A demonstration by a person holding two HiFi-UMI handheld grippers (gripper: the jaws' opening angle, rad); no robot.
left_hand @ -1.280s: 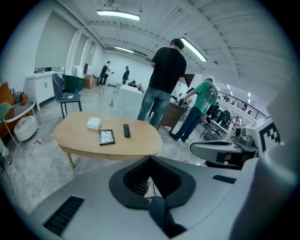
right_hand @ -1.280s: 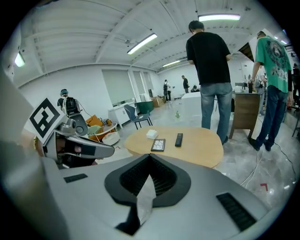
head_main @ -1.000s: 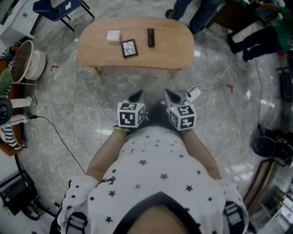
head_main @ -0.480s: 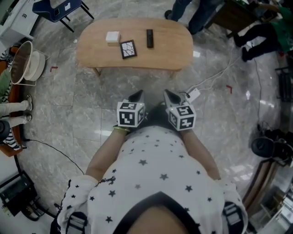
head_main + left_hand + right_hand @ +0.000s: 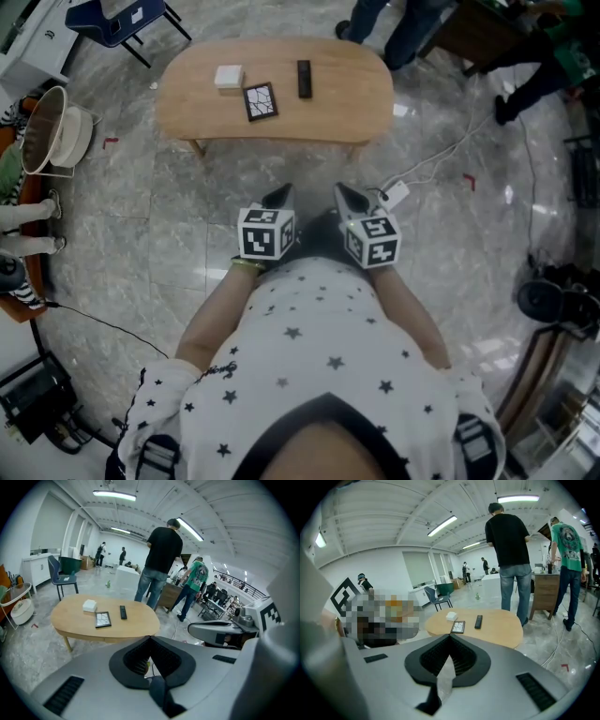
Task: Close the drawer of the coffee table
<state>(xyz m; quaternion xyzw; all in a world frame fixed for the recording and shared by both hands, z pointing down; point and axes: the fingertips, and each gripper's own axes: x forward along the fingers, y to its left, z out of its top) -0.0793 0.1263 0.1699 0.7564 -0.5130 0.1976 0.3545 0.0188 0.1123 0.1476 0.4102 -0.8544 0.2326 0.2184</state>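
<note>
A person in a star-print top stands on a marble floor, well apart from an oval wooden coffee table (image 5: 356, 94). The left gripper (image 5: 279, 198) and right gripper (image 5: 348, 198) are held side by side close to the body and aimed toward the table. Both have their jaws pressed together on nothing, which looks like a resting carry, not a reach. On the tabletop lie 3 things: a white box (image 5: 229, 76), a framed tile (image 5: 262, 100) and a remote (image 5: 304, 78). No drawer juts from the table's near side, so it is either flush or out of sight.
</note>
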